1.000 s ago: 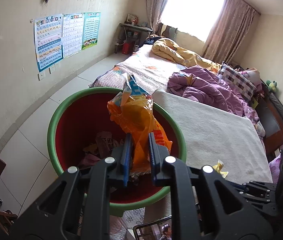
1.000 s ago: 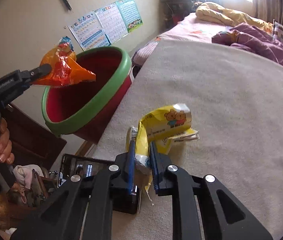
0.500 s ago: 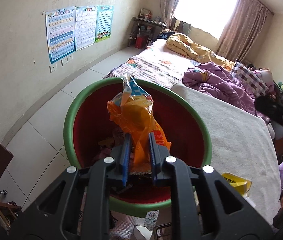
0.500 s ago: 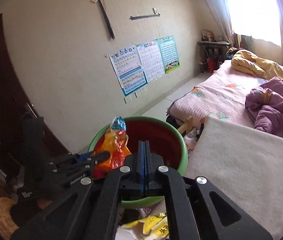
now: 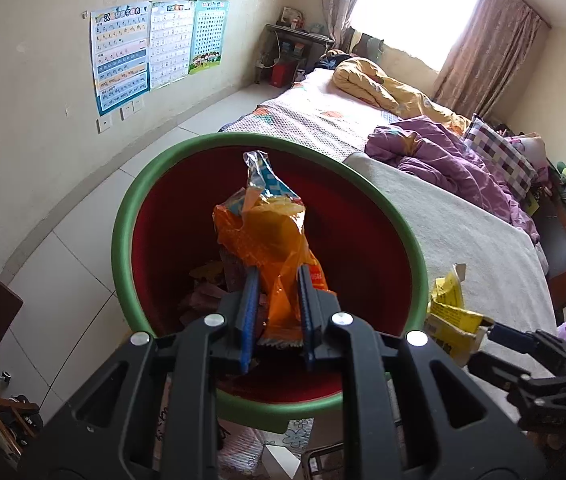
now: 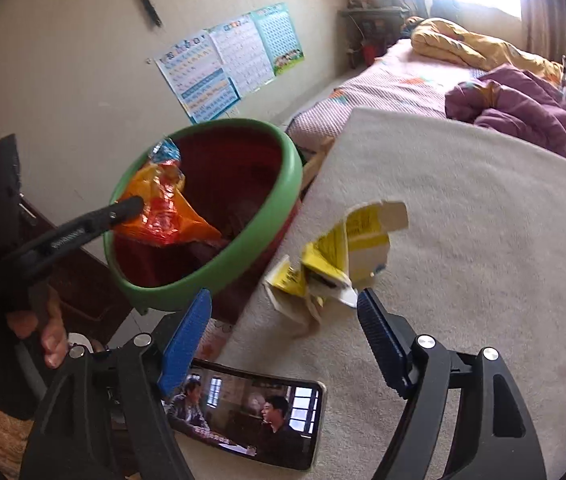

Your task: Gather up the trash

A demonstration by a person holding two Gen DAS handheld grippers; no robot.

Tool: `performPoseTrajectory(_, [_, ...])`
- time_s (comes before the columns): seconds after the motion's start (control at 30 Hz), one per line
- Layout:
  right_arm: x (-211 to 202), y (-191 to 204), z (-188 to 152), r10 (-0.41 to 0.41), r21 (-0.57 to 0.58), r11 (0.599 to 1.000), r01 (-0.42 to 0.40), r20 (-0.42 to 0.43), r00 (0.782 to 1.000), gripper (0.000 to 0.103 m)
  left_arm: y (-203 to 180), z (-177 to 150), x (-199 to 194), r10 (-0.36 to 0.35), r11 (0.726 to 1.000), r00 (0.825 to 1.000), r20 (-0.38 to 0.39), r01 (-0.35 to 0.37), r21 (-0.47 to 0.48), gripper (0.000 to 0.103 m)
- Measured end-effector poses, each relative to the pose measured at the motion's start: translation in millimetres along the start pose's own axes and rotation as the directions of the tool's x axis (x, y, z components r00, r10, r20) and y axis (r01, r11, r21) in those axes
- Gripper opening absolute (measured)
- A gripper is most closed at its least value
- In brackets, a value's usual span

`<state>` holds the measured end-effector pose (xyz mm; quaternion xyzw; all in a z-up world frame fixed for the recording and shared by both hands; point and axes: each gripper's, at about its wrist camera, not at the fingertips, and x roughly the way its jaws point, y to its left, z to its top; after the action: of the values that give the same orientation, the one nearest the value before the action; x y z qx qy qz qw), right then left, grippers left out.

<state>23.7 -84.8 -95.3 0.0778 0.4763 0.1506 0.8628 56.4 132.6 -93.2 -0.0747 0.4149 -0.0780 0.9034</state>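
Observation:
My left gripper (image 5: 277, 284) is shut on an orange snack wrapper (image 5: 273, 240) and holds it over the red bin with a green rim (image 5: 123, 216). The bin holds several other wrappers. In the right wrist view the wrapper (image 6: 163, 208) hangs over the bin (image 6: 279, 216). My right gripper (image 6: 283, 312) is open and empty, its jaws wide apart just short of a torn yellow carton (image 6: 339, 264) lying on the beige blanket. The carton also shows in the left wrist view (image 5: 449, 312).
A phone (image 6: 243, 412) playing a video lies on the blanket (image 6: 463, 220) below the right gripper. A bed with purple bedding (image 5: 443, 160) and a yellow quilt (image 5: 379, 84) lies beyond. Posters (image 5: 123, 52) hang on the left wall.
My right gripper has opened and dropped back toward the blanket, with the yellow carton lying free in front of it. My left gripper has moved further over the bin, still holding the orange wrapper.

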Motion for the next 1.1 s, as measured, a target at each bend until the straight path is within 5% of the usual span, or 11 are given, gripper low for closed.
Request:
performPoseTrajectory(0.17, [16.1,-7.1,0.0,0.001,0.04,0.999,-0.001,0.003,1.0,0.07,-2.4,-1.3,-1.0,0.007,1.0,1.0,-0.004,-0.007,0.015,0.017])
performPoseTrajectory(0.23, [20.4,-7.8,0.7,0.004,0.034,0.999,-0.004,-0.002,1.0,0.039,-2.1,-2.3,-1.2,0.012,1.0,1.0,-0.005,-0.012,0.016,0.017])
performPoseTrajectory(0.3, [20.2,-9.2,-1.0,0.015,0.028,0.999,-0.015,-0.003,1.0,0.039,-0.9,-2.5,-2.0,0.017,1.0,1.0,-0.004,-0.017,0.019,0.019])
performPoseTrajectory(0.47, [-16.5,0.1,10.8,0.041,-0.012,0.999,-0.04,0.13,0.991,0.037,-2.5,-0.7,-9.8,0.041,0.999,0.998,0.038,-0.042,0.022,0.049])
performPoseTrajectory(0.6, [-42.4,26.9,37.0,0.139,-0.097,0.988,-0.119,0.232,0.963,0.038,-2.7,0.9,-15.5,0.061,0.998,0.996,0.07,-0.062,0.014,0.061])
performPoseTrajectory(0.77, [-46.3,54.3,64.0,0.254,-0.162,0.962,-0.218,0.254,0.933,0.053,1.1,0.8,-23.7,0.091,0.996,0.991,0.093,-0.092,-0.002,0.073])
performPoseTrajectory(0.83, [-51.7,59.2,68.1,0.259,-0.176,0.961,-0.215,0.288,0.922,0.072,4.9,0.8,-28.0,0.108,0.994,0.989,0.105,-0.107,-0.011,0.076])
performPoseTrajectory(0.97, [-63.7,54.2,67.6,0.259,-0.166,0.962,-0.215,0.321,0.911,0.075,12.6,0.6,-35.4,0.122,0.992,0.985,0.12,-0.119,-0.038,0.076])
performPoseTrajectory(1.1, [-80.5,47.7,57.4,0.213,-0.168,0.973,-0.159,0.388,0.897,0.091,9.0,3.7,-45.7,0.117,0.993,0.978,0.173,-0.111,-0.041,0.083])
